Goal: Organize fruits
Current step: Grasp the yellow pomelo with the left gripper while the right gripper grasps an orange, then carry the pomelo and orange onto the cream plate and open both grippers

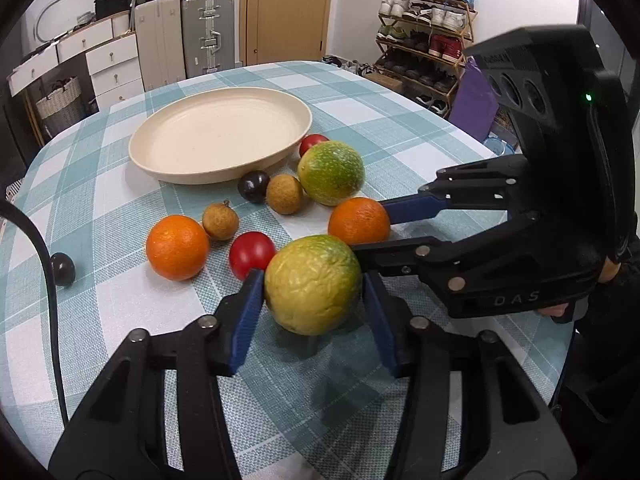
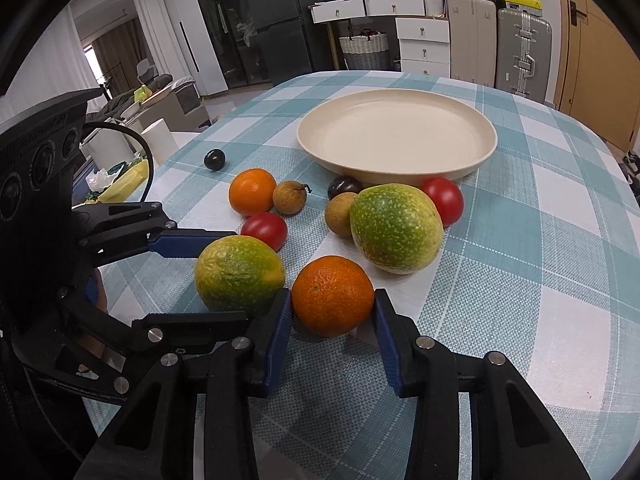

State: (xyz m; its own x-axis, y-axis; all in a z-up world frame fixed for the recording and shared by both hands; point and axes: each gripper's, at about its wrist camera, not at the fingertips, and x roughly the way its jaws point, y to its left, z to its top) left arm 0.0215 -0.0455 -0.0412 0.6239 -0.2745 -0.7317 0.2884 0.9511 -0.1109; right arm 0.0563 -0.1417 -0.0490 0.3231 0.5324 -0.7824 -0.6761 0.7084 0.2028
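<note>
My left gripper [image 1: 313, 286] is shut on a wrinkled yellow-green fruit [image 1: 313, 283] that rests on the checked tablecloth; it also shows in the right wrist view [image 2: 239, 275]. My right gripper [image 2: 333, 298] is shut on an orange [image 2: 333, 295], also seen in the left wrist view [image 1: 359, 221]. A cream plate [image 1: 220, 133] [image 2: 396, 134] lies empty beyond the fruit. Loose on the cloth are a second orange [image 1: 177, 247], a greener fruit [image 1: 331, 172], two red tomatoes [image 1: 251, 255] [image 1: 313, 144], two brown longans [image 1: 220, 221] [image 1: 284, 193] and two dark plums [image 1: 253, 186] [image 1: 62, 269].
A black cable [image 1: 44, 264] crosses the table's left side. Past the table stand suitcases [image 1: 208, 32], white drawers [image 1: 108, 60], a door and a shoe rack [image 1: 424, 36]. The table edge curves close on the left and right.
</note>
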